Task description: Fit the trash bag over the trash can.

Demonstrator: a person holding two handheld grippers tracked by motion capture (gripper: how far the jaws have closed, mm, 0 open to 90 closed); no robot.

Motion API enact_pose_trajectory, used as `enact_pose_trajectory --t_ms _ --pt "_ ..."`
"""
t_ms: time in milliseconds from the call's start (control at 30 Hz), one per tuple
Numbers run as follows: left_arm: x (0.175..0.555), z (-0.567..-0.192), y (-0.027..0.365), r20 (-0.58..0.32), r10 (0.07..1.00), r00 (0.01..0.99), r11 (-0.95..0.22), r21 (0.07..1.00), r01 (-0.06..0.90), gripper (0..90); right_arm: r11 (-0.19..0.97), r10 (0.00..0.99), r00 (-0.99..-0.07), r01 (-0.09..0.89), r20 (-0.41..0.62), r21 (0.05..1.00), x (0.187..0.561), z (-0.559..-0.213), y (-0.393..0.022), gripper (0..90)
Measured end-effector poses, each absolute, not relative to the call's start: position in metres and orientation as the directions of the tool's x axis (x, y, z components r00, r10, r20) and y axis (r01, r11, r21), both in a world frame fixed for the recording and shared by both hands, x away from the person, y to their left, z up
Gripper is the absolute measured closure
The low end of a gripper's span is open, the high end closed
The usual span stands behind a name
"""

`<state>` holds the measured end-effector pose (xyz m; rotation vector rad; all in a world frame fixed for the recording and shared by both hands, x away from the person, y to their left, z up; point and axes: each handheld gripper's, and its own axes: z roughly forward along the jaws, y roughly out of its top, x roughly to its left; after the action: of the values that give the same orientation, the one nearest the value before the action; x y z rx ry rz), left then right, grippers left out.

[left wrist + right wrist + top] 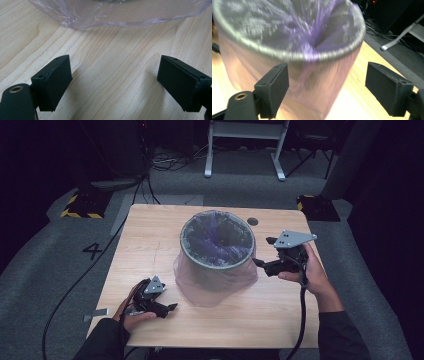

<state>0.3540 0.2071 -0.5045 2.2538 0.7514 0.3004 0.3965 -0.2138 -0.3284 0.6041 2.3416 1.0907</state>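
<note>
A round grey bin (217, 247) stands in the middle of the wooden table (150, 240). A thin purple plastic bag (220, 280) lines it and drapes down its outside to the tabletop. My left gripper (170, 309) lies low near the table's front left, open, pointing at the bag's hem (117, 17) a short way off. My right gripper (264, 254) is raised at the bin's right side, open, its jaws empty and close to the bin's rim (294, 56). The bag's inside gathers into a dark fold (317, 35).
A dark cable hole (252, 221) sits in the table behind the bin. Cables trail from both grippers off the front edge. On the grey floor beyond stand a white frame (245, 145) and yellow-black striped feet (80, 205).
</note>
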Motion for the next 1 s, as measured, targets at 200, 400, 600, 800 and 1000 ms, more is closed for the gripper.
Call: enact_pose_trajectory --t_ms 200,400,600,800,1000 --pt "0.354 -0.505 0.207 -0.010 0.594 0.804 -0.564 0.708 0.425 11.8 0.591 0.581 -0.780 0.208 -0.233 0.779 0.390 -0.346 -0.225 19.3" --pt "0.354 -0.505 0.207 -0.010 0.594 0.804 -0.564 0.708 0.425 11.8 0.613 0.585 -0.777 0.235 -0.233 0.754 0.385 -0.372 -0.232 19.3" --pt "0.354 -0.505 0.207 -0.012 0.593 0.805 -0.564 0.707 0.426 11.7 0.618 0.602 -0.772 0.289 -0.205 0.731 0.379 -0.405 -0.242 19.3" --pt "0.354 -0.505 0.207 -0.013 0.592 0.806 -0.564 0.707 0.426 11.7 0.637 0.620 -0.760 0.344 -0.193 0.690 0.372 -0.438 -0.254 19.2" --pt "0.354 -0.505 0.207 -0.011 0.593 0.805 -0.565 0.707 0.426 11.7 0.661 0.625 -0.753 0.369 -0.206 0.654 0.365 -0.461 -0.262 18.6"
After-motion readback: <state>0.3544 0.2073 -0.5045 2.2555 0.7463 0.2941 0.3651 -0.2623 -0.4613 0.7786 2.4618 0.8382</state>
